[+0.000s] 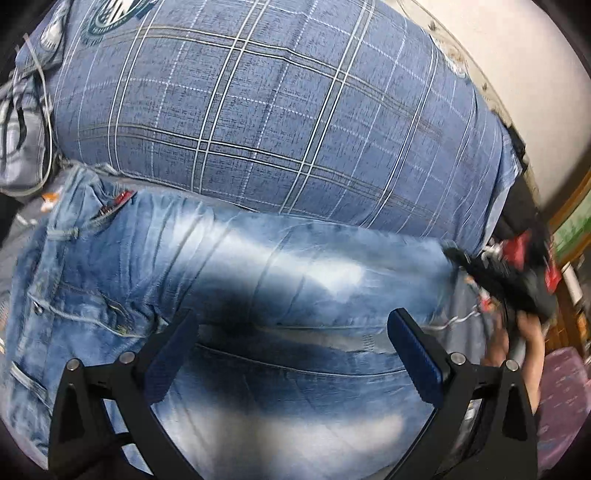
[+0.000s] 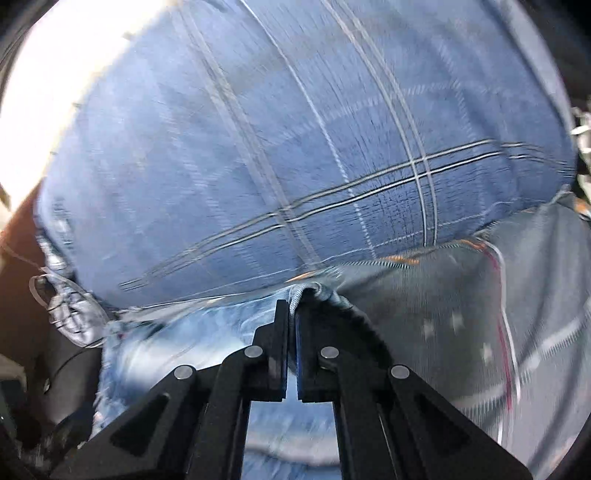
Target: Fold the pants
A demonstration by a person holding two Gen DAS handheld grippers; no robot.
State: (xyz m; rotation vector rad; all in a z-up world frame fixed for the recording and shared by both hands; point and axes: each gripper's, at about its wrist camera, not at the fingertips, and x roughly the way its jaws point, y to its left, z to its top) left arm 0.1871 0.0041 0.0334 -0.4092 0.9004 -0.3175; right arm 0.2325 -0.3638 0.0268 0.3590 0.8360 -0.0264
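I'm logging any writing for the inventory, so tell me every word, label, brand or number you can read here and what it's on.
None can be read.
Round teal emblem on the plaid bedding: it has lettering, but cut off by the frame and too blurred to read.
Red tag by the jeans pocket: too small to read.
Right gripper, shut on the jeans hem: no markings visible.

Bedroom: plaid-covered pillow (image 1: 280, 110), bedsheet (image 2: 461, 314).
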